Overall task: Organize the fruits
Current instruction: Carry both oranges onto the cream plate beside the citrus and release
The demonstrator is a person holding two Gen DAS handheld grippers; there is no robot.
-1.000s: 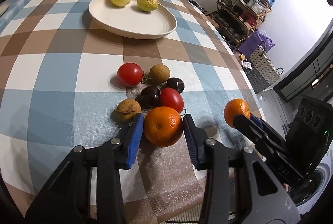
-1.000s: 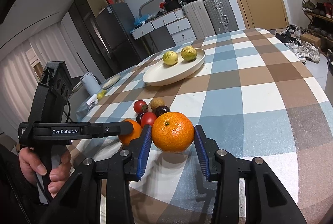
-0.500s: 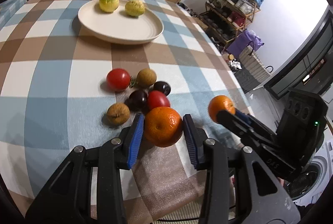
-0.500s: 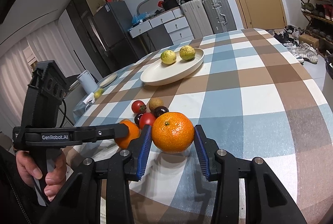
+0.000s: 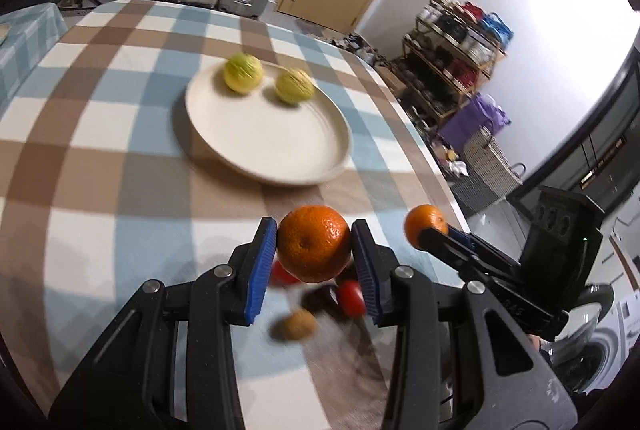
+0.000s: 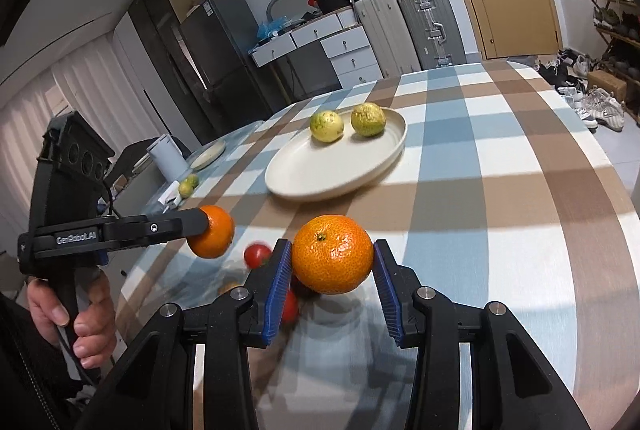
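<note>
Sitting toward the far side of the checked worktop (image 5: 100, 158), the cream plate (image 5: 280, 158) holds two yellow-green citrus fruits (image 5: 243, 73) side by side near its far rim. Each claw pinches an orange above the near edge: left claw (image 5: 314, 250), right claw (image 6: 332, 262). Small red, dark and brown fruits (image 5: 352, 296) lie loose below them.

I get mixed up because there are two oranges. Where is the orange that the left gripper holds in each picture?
Left wrist view: the left gripper's orange sits just below the centre, clamped between the blue pads.
Right wrist view: the same orange is at the left, at the tip of the black gripper that comes in from the side.
Shared landmark: the cream plate with two yellow-green citrus fruits, beyond the orange in both views.
</note>
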